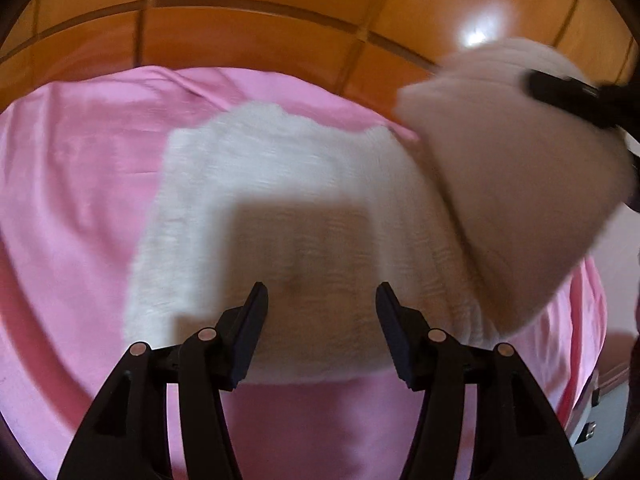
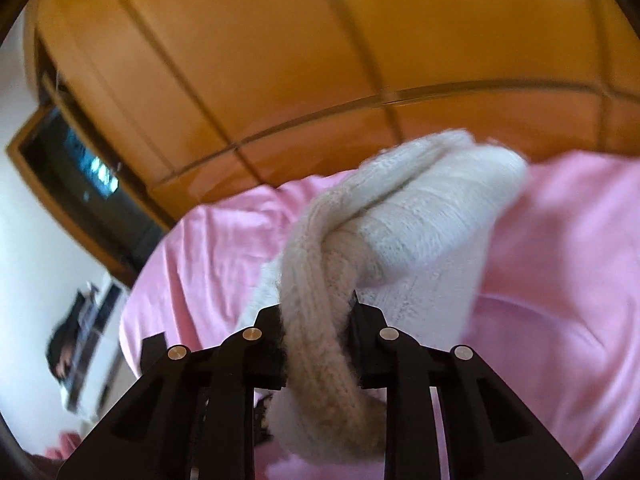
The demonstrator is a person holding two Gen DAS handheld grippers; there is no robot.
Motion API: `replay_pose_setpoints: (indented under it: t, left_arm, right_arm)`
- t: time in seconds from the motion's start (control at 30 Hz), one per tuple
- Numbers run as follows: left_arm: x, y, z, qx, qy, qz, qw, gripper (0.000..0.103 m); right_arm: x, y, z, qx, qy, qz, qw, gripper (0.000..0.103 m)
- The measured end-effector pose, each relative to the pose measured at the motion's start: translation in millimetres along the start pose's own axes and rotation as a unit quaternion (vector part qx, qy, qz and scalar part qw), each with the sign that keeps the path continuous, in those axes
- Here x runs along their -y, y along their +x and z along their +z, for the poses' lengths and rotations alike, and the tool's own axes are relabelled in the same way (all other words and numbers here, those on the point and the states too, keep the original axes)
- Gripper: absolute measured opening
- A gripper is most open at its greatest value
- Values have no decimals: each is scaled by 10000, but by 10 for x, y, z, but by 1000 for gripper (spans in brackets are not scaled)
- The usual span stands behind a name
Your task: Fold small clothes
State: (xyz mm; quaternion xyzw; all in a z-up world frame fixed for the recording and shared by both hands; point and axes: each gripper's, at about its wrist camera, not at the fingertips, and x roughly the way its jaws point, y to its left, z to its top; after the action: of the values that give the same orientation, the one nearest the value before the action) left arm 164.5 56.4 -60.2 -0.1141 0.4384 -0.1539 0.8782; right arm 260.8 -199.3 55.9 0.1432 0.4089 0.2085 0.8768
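A white knitted sweater [image 1: 280, 184] lies flat on a pink sheet [image 1: 80, 184]. My left gripper [image 1: 322, 300] is open and empty, hovering above the sweater's near hem. My right gripper [image 2: 316, 312] is shut on a bunched part of the sweater [image 2: 320, 320], probably a sleeve, and holds it lifted above the sheet [image 2: 560, 264]. In the left wrist view the lifted part [image 1: 512, 184] hangs at the right with the right gripper [image 1: 560, 88] above it. The view is blurred.
An orange wooden wardrobe [image 1: 256, 12] stands behind the bed. A dark framed opening [image 2: 76, 168] and a white wall show at the left in the right wrist view. The sheet's right edge [image 1: 592, 320] drops off near the floor.
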Motion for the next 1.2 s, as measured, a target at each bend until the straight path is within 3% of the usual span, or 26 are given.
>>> replay_pose_setpoints:
  t: [0.23, 0.33, 0.4, 0.47, 0.5, 0.53, 0.63, 0.73, 0.9, 1.07, 1.1, 1.13, 1.2]
  left_arm:
    - [-605, -365, -107, 223, -615, 269, 9975, 56]
    - [-798, -479, -145, 304, -871, 354, 9951, 56]
    - [-892, -565, -156, 406, -1033, 379, 9931, 56]
    - [-919, -630, -159, 469, -1111, 385, 9920, 58]
    - [-913, -668, -158, 500, -1118, 400, 9917, 59]
    - [-899, -708, -163, 546, -1116, 408, 9914, 61]
    - [-887, -869, -166, 688, -1190, 243, 9902, 68]
    - [-920, -969, -149, 748, -1372, -29, 9877, 69]
    - [-739, -905, 79, 739, -1237, -404, 9887, 70]
    - [-545, -479, 336, 410, -908, -289, 9946, 68]
    - [-538, -384, 369, 319, -901, -242, 9951, 59]
    - [-533, -286, 409, 230, -888, -249, 9955, 29]
    - [-521, -137, 468, 45, -808, -178, 9966, 7]
  right_arm:
    - [-787, 1095, -27, -857, -592, -217, 9943, 21]
    - [-902, 1365, -161, -1149, -794, -245, 9899, 21]
    - [-920, 1370, -254, -1186, -897, -162, 9887, 28]
    - [-886, 1277, -283, -1098, -807, 246, 9904, 45]
    - [-826, 1167, -278, -979, -610, 563, 9917, 62]
    - [-773, 1039, -270, -796, -458, 673, 9935, 66]
    - [-590, 622, -306, -270, -279, 725, 9966, 66]
    - [-307, 278, -488, -33, -163, 398, 9991, 66]
    - [213, -16, -904, 1, 262, -291, 9992, 66]
    - [444, -16, -1091, 26, 653, -379, 9971, 66]
    - [413, 8, -1084, 35, 593, -370, 9975, 66]
    - [353, 61, -1061, 33, 482, -373, 9981, 66]
    - [268, 135, -1016, 22, 285, -342, 9990, 66]
